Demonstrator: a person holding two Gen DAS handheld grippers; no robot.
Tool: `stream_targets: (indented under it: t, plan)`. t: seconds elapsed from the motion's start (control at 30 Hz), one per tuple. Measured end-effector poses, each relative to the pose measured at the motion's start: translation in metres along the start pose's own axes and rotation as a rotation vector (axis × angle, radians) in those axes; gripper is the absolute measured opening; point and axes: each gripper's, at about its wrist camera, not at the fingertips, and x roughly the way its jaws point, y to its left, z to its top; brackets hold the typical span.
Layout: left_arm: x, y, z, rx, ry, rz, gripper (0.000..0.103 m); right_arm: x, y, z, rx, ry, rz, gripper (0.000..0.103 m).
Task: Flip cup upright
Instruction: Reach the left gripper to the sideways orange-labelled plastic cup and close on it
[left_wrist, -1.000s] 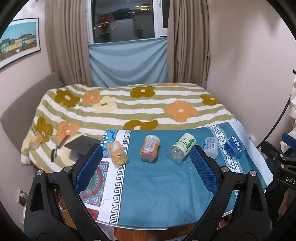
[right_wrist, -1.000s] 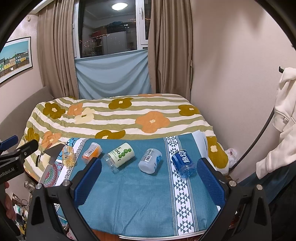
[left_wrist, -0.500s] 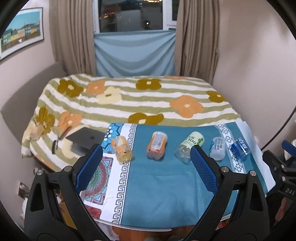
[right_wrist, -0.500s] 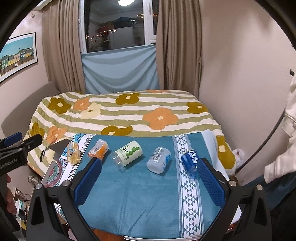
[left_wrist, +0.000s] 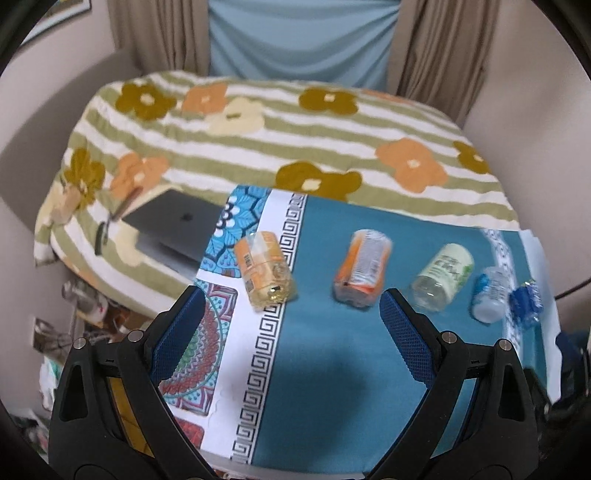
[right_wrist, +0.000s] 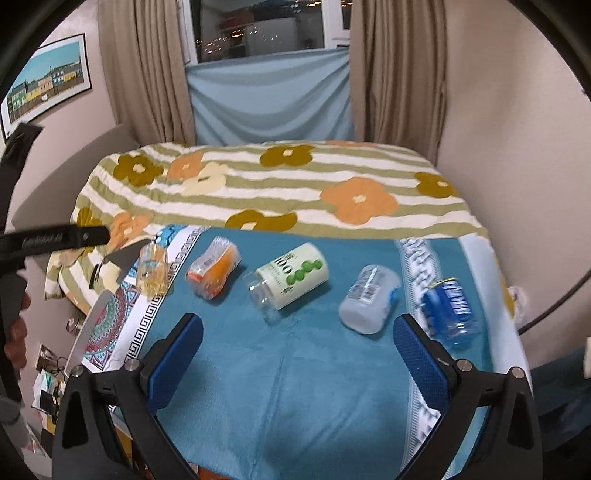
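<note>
Teal-clothed tabletop (left_wrist: 332, 369) carries five cups on their sides; left claw (left_wrist: 291, 332), spread and empty, hangs just short of the yellow cup (left_wrist: 264, 273), apparently to straddle it; right claw (right_wrist: 299, 362) likewise spread.

Even indoor light; soft shadow on the teal woven tablecloth (left_wrist: 332, 369) ahead of the left tool. Motion blur smears both views. Fisheye edges curve, corners vignette black.
</note>
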Motion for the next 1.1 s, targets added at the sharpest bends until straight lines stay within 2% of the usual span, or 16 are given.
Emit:
stream_targets:
  t: [0.3,0.57,0.73,0.8,0.83,0.93,1.07,1.1]
  plan:
    - [0.093,0.022,0.015,-0.065,0.161,0.022,0.101,0.058,0.013,-0.012,-0.026,0.087,0.014,0.103]
    - [0.144,0.041,0.021,-0.109,0.268,0.028,0.101,0.089,0.023,-0.022,-0.058,0.14,0.009,0.103]
    - [0.163,0.04,0.02,-0.112,0.298,0.019,0.101,0.104,0.024,-0.028,-0.05,0.174,0.021,0.103]
    - [0.169,0.039,0.018,-0.116,0.31,0.012,0.096,0.109,0.025,-0.029,-0.052,0.183,0.02,0.103]
    - [0.172,0.039,0.019,-0.117,0.315,0.007,0.09,0.111,0.026,-0.03,-0.054,0.187,0.02,0.103]
    - [0.179,0.039,0.017,-0.121,0.331,0.003,0.086,0.114,0.026,-0.03,-0.052,0.194,0.02,0.103]
    - [0.184,0.042,0.015,-0.128,0.345,-0.007,0.069,0.116,0.027,-0.031,-0.051,0.197,0.016,0.103]
    - [0.183,0.042,0.015,-0.126,0.34,-0.009,0.069,0.117,0.027,-0.031,-0.05,0.198,0.016,0.103]
